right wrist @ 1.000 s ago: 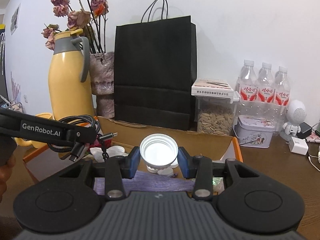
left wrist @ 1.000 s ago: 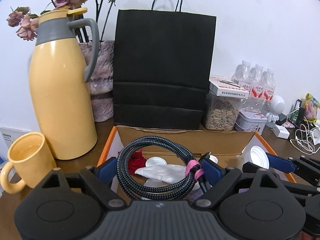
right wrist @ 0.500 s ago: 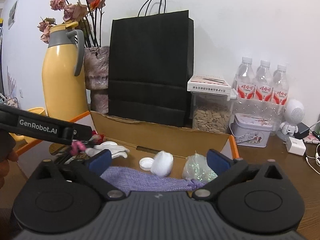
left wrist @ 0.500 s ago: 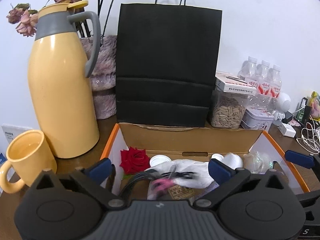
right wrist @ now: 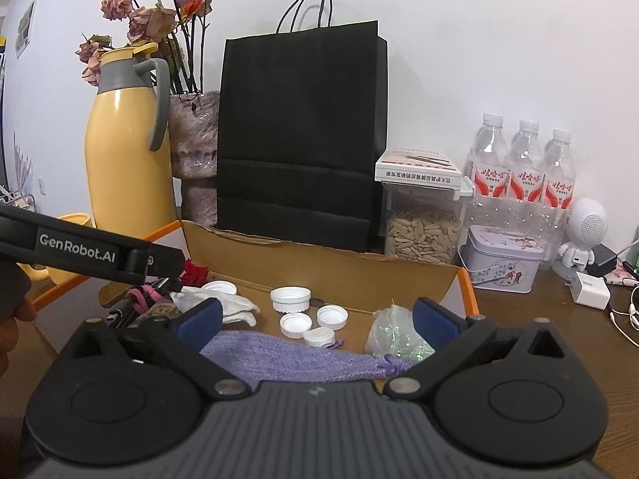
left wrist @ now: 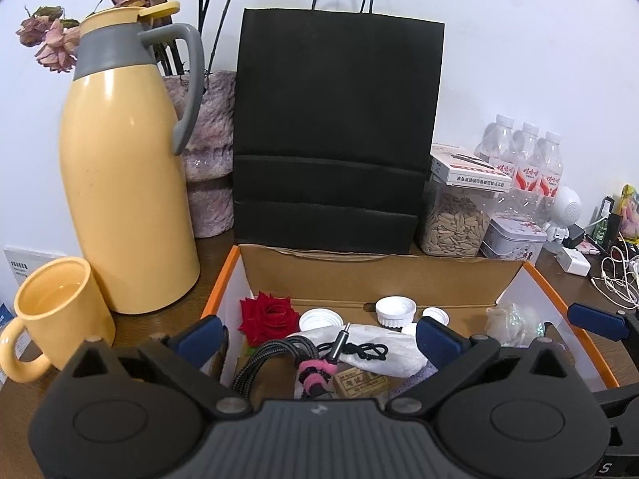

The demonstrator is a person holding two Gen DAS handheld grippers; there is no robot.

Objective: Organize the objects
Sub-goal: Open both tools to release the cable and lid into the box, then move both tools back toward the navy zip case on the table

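An orange-rimmed cardboard box (left wrist: pixel 379 275) holds a red rose (left wrist: pixel 268 316), several white caps (left wrist: pixel 394 310), a white bag (left wrist: pixel 383 349), a coiled black cable with a pink tie (left wrist: pixel 309 365) and a small brown packet (left wrist: pixel 361 383). My left gripper (left wrist: pixel 319 337) is open and empty just above the cable. In the right wrist view the box (right wrist: pixel 319 267) also shows a purple knit pouch (right wrist: pixel 287 357), the caps (right wrist: pixel 290 299) and a crinkled clear bag (right wrist: pixel 393 333). My right gripper (right wrist: pixel 317 319) is open and empty over the pouch.
Behind the box stand a black paper bag (left wrist: pixel 337 135), a yellow thermos (left wrist: pixel 126 167), a vase of dried flowers (left wrist: pixel 209 159) and a seed jar (left wrist: pixel 455 219). A yellow mug (left wrist: pixel 60 319) sits left. Water bottles (right wrist: pixel 527 171), a tin (right wrist: pixel 503 259) and chargers sit right.
The left gripper opened and let the coiled cable fall into the box. The right gripper opened and dropped its white cap among the other caps; both grippers have risen slightly.
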